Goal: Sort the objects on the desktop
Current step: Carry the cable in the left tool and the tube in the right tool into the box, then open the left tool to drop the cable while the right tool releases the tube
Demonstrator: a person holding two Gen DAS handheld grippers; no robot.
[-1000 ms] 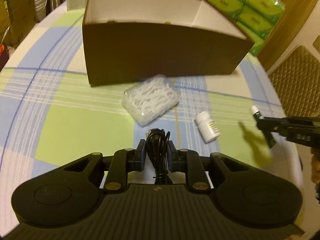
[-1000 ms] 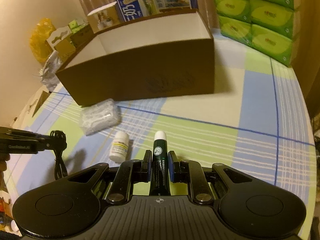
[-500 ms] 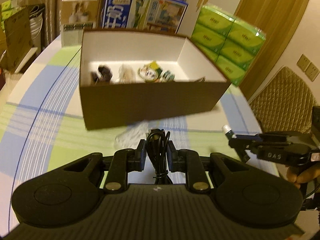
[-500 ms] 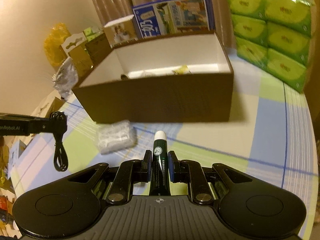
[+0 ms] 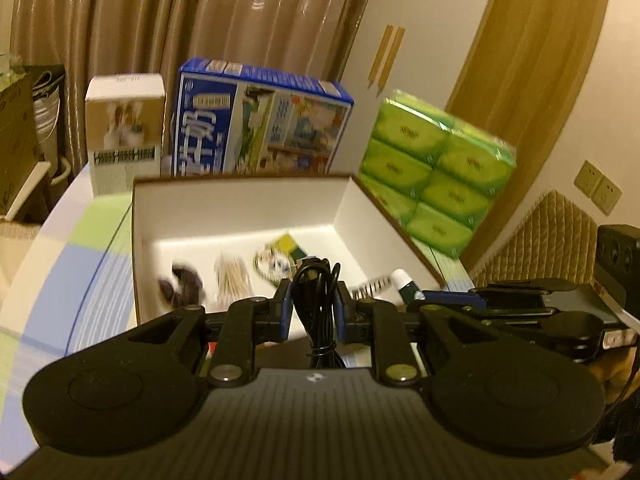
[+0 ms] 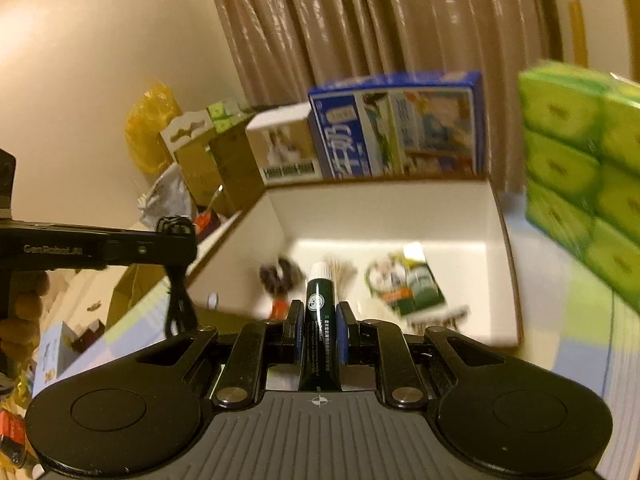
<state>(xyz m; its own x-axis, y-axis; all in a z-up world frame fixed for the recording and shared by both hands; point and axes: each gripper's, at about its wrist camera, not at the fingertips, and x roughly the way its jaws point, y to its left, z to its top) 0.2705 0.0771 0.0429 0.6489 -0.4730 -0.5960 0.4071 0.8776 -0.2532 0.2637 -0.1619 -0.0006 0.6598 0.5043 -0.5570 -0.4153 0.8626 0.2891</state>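
My left gripper (image 5: 311, 307) is shut on a coiled black cable (image 5: 316, 296) and holds it above the near edge of the open brown box (image 5: 240, 208). My right gripper (image 6: 318, 322) is shut on a dark green tube with a white cap (image 6: 319, 312), also over the box's (image 6: 384, 208) near side. The tube's cap (image 5: 401, 280) and the right gripper show at the right of the left wrist view. The left gripper with the hanging cable (image 6: 178, 276) shows at the left of the right wrist view. The box holds several small items.
Behind the box stand a blue carton (image 5: 260, 120) and a small white carton (image 5: 124, 128). Stacked green tissue packs (image 5: 436, 176) stand at the right. The checked tablecloth (image 5: 60, 264) lies under it all. Clutter and a yellow bag (image 6: 152, 128) lie off the table at left.
Both grippers have risen and moved forward from the table to above the box, carrying the cable and the tube. The box's inside now fills the view; the items on the table have left it.
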